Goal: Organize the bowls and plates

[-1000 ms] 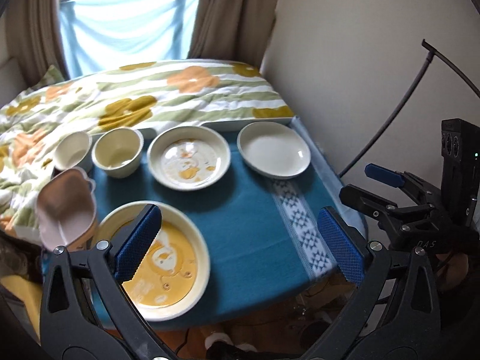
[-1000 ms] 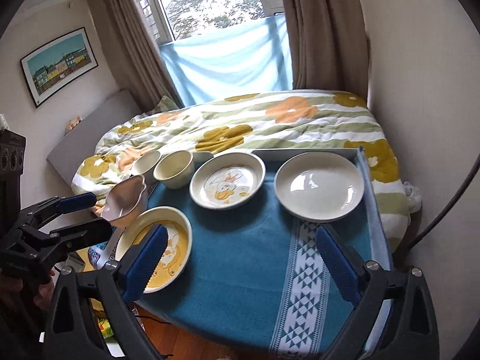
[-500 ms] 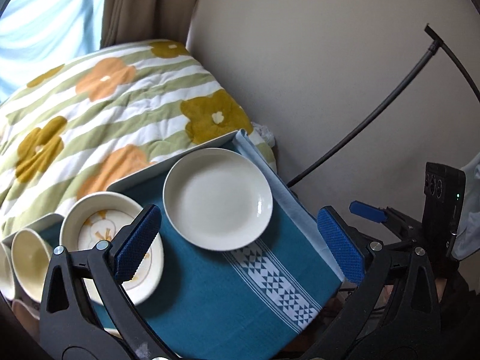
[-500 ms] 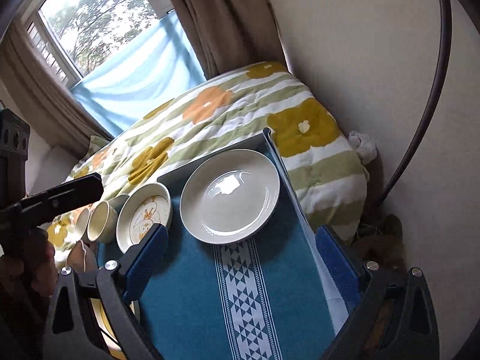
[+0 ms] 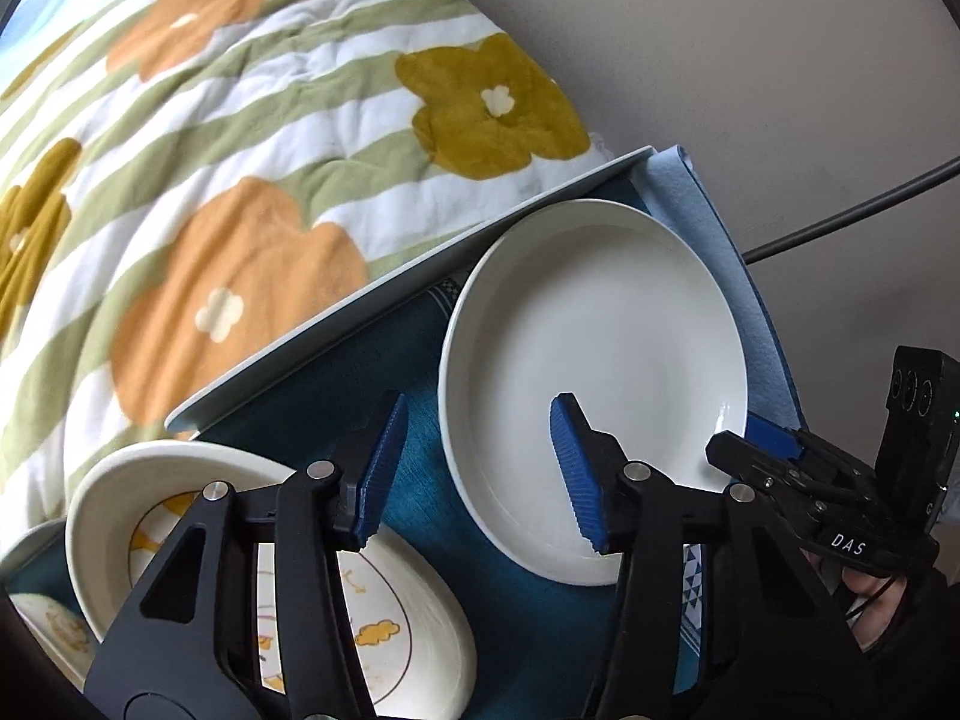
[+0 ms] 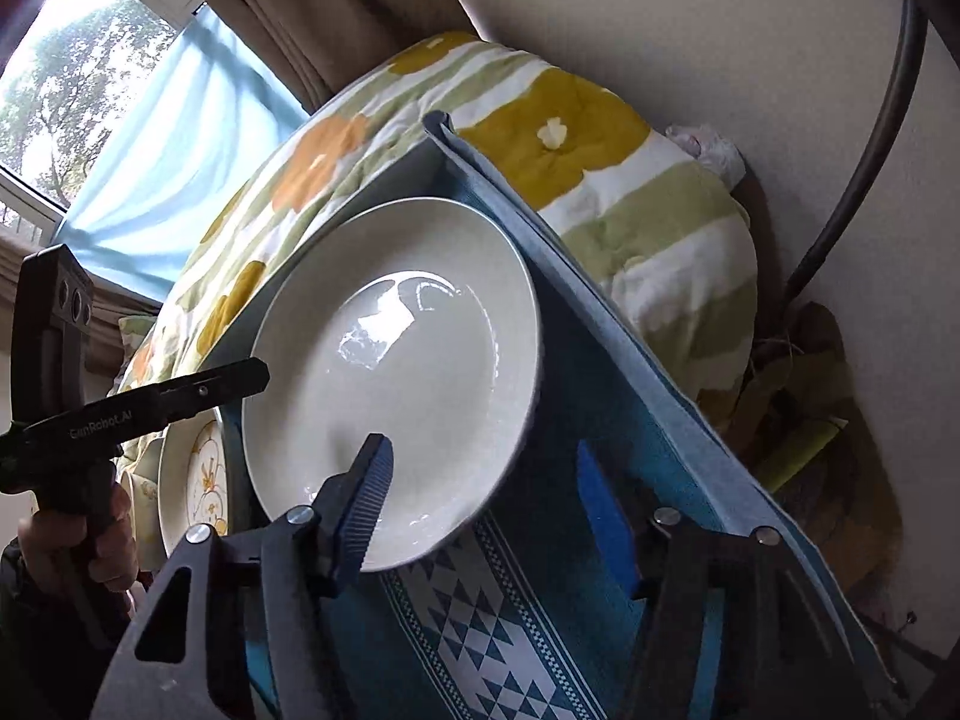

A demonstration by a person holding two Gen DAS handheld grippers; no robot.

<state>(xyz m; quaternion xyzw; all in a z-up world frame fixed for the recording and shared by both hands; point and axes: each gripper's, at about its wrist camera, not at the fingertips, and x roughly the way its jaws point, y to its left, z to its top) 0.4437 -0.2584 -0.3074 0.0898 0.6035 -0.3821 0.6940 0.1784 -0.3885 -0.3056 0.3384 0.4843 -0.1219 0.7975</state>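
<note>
A plain white plate [image 5: 600,360] lies on the blue tablecloth at the table's far right corner; it also shows in the right wrist view [image 6: 408,372]. My left gripper [image 5: 474,474] is open and straddles the plate's left rim, one pad inside and one outside. My right gripper [image 6: 486,510] is open and straddles the plate's near right rim. A white plate with yellow drawings [image 5: 288,588] lies to the left, partly under my left gripper. It shows at the left of the right wrist view [image 6: 198,480].
A flowered quilt [image 5: 228,168] lies on the bed just beyond the table edge [image 5: 372,300]. A beige wall [image 6: 750,48] and a dark curved cable [image 6: 864,138] are close on the right. Part of another dish [image 5: 42,630] shows at far left.
Both grippers have moved in close to the white plate, narrowed their jaws, and now straddle its rim on opposite sides. The other bowls have left the view.
</note>
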